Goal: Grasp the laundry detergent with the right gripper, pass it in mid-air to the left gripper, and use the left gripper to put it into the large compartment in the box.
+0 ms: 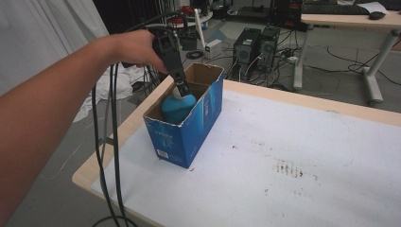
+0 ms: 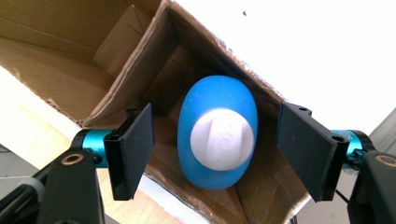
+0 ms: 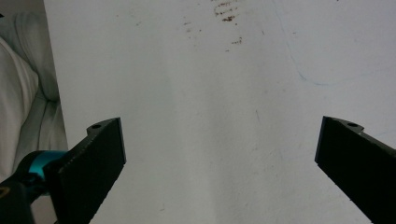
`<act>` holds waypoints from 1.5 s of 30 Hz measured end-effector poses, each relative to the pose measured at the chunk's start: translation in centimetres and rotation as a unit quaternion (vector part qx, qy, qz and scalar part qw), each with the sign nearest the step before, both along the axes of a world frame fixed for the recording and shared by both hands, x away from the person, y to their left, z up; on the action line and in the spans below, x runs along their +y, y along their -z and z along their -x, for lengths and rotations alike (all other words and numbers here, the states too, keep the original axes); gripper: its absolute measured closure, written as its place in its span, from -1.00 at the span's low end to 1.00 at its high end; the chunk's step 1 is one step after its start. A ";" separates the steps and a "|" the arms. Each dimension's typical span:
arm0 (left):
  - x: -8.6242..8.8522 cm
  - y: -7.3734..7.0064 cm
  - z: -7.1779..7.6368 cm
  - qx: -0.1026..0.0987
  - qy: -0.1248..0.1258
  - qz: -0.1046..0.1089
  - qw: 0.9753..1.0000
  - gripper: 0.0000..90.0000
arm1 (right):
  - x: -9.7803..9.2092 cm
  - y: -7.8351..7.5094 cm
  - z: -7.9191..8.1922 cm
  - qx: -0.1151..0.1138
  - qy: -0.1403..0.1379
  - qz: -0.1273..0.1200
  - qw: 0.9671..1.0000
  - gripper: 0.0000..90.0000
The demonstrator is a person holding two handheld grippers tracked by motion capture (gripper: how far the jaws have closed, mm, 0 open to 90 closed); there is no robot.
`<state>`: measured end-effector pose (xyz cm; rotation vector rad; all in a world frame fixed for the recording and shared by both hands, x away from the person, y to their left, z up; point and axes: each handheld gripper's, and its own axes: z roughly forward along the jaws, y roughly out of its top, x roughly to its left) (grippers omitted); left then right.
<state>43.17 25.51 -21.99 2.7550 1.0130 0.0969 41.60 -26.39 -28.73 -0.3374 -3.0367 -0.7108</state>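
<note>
One open-topped blue cardboard box point(image 1: 187, 125) with brown inner walls stands near the left edge of the surface point(image 1: 293, 156); inside it lies one blue rounded plastic bottle point(image 1: 177, 108) with a white ridged cap point(image 2: 222, 138), cap pointing up toward the left gripper's camera. The left gripper point(image 1: 182, 87), held in the person's left hand point(image 1: 137, 47), reaches down into the box; in the left gripper view its two black jaws stand apart on either side of the bottle, not touching it. Two black cables point(image 1: 108, 156) hang from that gripper past the surface's edge. The right gripper point(image 3: 219, 154) hovers over bare surface, its two jaws wide apart and holding nothing. The surface is white with a pale wooden rim, marked by brownish specks point(image 1: 288, 168). Beyond it, on the grey floor, stand what look like two dark computer towers point(image 1: 255, 45); another desk point(image 1: 350, 19) carries a keyboard; white cloth point(image 1: 52, 19) hangs at left.
</note>
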 end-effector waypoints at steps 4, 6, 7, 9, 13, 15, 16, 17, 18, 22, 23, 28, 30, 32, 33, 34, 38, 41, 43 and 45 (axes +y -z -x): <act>-0.5 -1.2 0.3 -0.015 0.000 0.000 1.000 -0.46 | -0.2 -0.1 0.2 -0.001 0.001 -0.002 1.000 -0.97; -0.9 -1.8 0.5 -0.022 0.006 -0.001 1.000 -0.46 | -0.2 -0.1 0.3 -0.002 0.000 -0.004 1.000 -0.97; -1.2 -2.2 0.6 -0.024 0.009 0.001 1.000 -0.46 | -0.2 -0.2 0.4 -0.002 0.001 -0.004 1.000 -0.97; -1.6 -2.7 0.7 -0.030 0.011 0.010 0.999 -0.46 | -0.2 -0.1 0.4 -0.002 0.000 -0.007 1.000 -0.97; -2.7 -3.5 0.7 -0.036 0.010 0.025 0.999 -0.46 | -0.1 0.0 0.6 -0.002 0.000 -0.006 1.000 -0.97; -3.3 -3.6 0.7 -0.021 0.007 0.031 0.999 -0.46 | -0.1 -0.1 0.7 -0.001 -0.001 -0.007 1.000 -0.97; -3.5 -3.6 0.7 -0.020 0.012 0.029 0.999 -0.46 | -0.2 -0.2 0.7 -0.002 0.000 -0.009 1.000 -0.97; -3.8 -3.7 0.7 -0.025 0.014 0.027 0.999 -0.46 | -0.2 -0.2 0.7 -0.003 0.001 -0.011 1.000 -0.97; -4.1 -3.7 0.7 -0.026 0.018 0.026 0.999 -0.46 | -0.2 -0.2 0.7 -0.003 0.002 -0.011 1.000 -0.97; -5.1 -3.6 0.6 -0.017 0.023 0.032 0.999 -0.46 | -0.3 -0.3 0.8 -0.003 0.002 -0.012 1.000 -0.97; -5.4 -3.5 0.6 -0.019 0.023 0.031 0.999 -0.46 | -0.3 -0.4 0.8 -0.004 0.001 -0.014 1.000 -0.97; -6.5 -3.1 0.4 -0.023 0.041 0.045 0.998 -0.46 | -0.3 -0.7 1.0 -0.008 0.000 -0.028 1.000 -0.97; -7.2 -2.8 0.3 -0.020 0.045 0.048 0.998 -0.56 | -0.3 -0.8 1.0 -0.009 0.000 -0.028 1.000 -0.97; -7.8 -2.7 0.3 -0.016 0.055 0.052 0.997 -0.74 | -0.3 -0.8 1.1 -0.011 -0.001 -0.028 1.000 -0.97; -8.1 -2.6 0.3 -0.011 0.059 0.055 0.997 -0.74 | -0.3 -0.8 1.1 -0.010 0.000 -0.028 1.000 -0.97; -8.3 -2.5 0.3 -0.010 0.064 0.054 0.996 -0.78 | -0.2 -0.8 1.2 -0.010 0.000 -0.028 1.000 -0.97; -9.0 -2.4 0.2 -0.013 0.067 0.055 0.996 -0.88 | -0.1 -0.8 1.2 -0.013 -0.004 -0.027 1.000 -0.97; -9.5 -2.5 0.1 -0.017 0.070 0.057 0.996 -0.95 | 0.0 -0.9 1.3 -0.014 -0.005 -0.028 0.999 -0.97; -9.8 -2.5 0.1 -0.022 0.080 0.055 0.995 -0.95 | 0.1 -0.9 1.3 -0.014 -0.006 -0.028 1.000 -0.97; -10.2 -2.4 0.2 -0.028 0.094 0.044 0.994 -0.95 | 0.1 -0.9 1.3 -0.015 -0.006 -0.028 0.999 -0.97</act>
